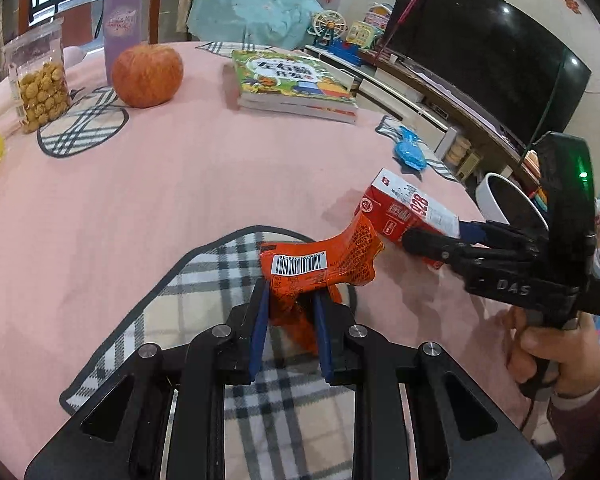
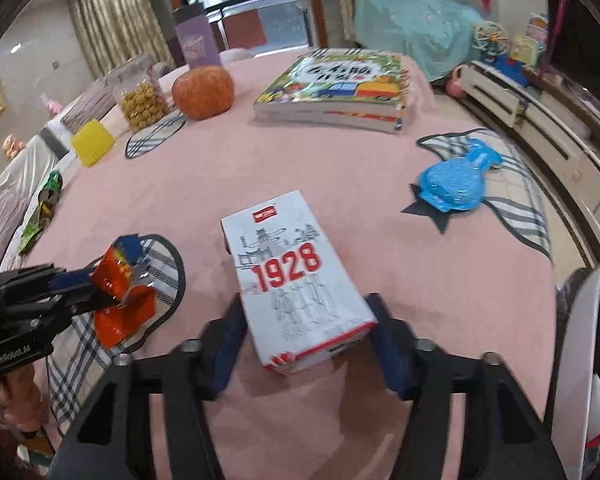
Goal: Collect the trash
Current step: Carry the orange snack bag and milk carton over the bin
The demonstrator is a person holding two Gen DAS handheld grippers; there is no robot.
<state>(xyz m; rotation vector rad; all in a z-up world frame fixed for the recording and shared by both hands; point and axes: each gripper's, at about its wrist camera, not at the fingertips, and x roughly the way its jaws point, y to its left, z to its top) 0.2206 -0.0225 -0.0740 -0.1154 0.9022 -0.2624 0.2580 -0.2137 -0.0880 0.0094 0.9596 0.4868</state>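
Both grippers black, jaws lined with blue pads, silver pivot screws; right gripper [image 1: 432, 236] stamped "DAS", green indicator lit; right hand [image 1: 556, 356] bare-skinned, maroon sleeve
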